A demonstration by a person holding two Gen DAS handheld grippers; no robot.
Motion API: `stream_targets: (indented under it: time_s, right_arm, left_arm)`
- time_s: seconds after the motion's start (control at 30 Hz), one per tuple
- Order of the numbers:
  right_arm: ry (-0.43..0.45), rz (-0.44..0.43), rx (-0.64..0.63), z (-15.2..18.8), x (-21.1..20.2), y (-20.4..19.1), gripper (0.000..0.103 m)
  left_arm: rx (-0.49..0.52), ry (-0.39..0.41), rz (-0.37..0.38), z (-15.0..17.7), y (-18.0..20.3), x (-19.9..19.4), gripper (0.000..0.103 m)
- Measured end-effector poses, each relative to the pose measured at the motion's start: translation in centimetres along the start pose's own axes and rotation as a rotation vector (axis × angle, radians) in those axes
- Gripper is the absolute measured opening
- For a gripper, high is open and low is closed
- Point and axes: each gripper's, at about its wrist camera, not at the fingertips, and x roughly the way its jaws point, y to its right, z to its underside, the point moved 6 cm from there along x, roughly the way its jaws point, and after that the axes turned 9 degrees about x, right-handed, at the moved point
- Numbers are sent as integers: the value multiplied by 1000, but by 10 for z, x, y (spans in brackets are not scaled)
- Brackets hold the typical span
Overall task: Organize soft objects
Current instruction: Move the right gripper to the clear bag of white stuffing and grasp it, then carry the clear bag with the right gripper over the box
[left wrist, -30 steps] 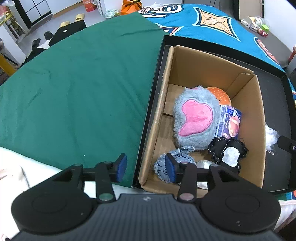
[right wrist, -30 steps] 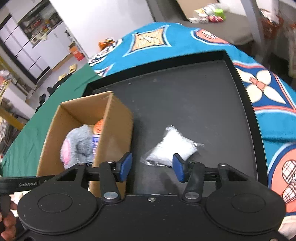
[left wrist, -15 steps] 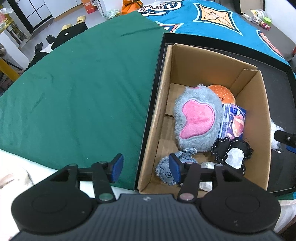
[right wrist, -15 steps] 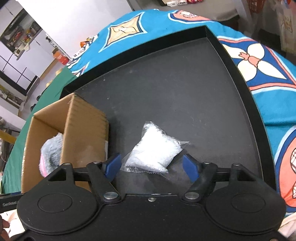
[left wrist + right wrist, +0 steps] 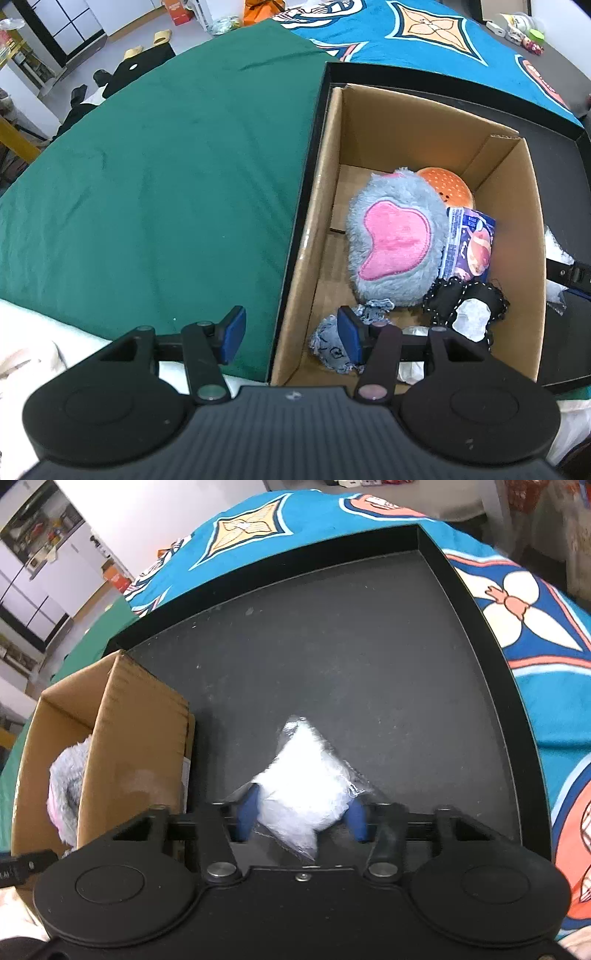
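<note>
A white fluffy item in a clear plastic bag (image 5: pixel 306 775) lies on the black tray (image 5: pixel 369 646), just right of the cardboard box (image 5: pixel 136 746). My right gripper (image 5: pixel 301 814) is closing on this bag, and its blue pads pinch the bag from both sides. In the box (image 5: pixel 406 122) lie a grey plush with a pink heart (image 5: pixel 391 240), an orange soft toy (image 5: pixel 447 184), a blue packet (image 5: pixel 471 243), a black lace piece (image 5: pixel 465 299) and a denim scrap (image 5: pixel 328 347). My left gripper (image 5: pixel 291 338) stands open above the box's near left wall, holding nothing.
The tray sits on a bed covered with a green cloth (image 5: pixel 166 184) on the left and a blue patterned blanket (image 5: pixel 535 609) beyond and to the right. The tray floor right of the box is bare. Floor and furniture show far behind.
My right gripper came down over the white bag, opened wide, then closed onto it. The left gripper has hardly moved and its jaws stand slightly wider.
</note>
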Motion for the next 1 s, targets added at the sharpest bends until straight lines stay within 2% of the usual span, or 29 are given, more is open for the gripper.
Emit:
stream_targets:
  time_s: [0.07, 0.23, 0.63, 1.0]
  right_arm:
    - [9, 17, -8, 0, -4, 2, 33]
    - [22, 32, 0, -1, -14, 12, 29]
    - [86, 23, 3, -10, -43, 18, 28]
    - [129, 3, 1, -15, -67, 8, 28]
  left_arm:
    - [0, 0, -1, 0, 1, 0, 53]
    - [8, 0, 0, 1, 6, -2, 53]
    - [13, 12, 9, 4, 13, -9, 53]
    - [10, 27, 23, 5, 12, -13, 53]
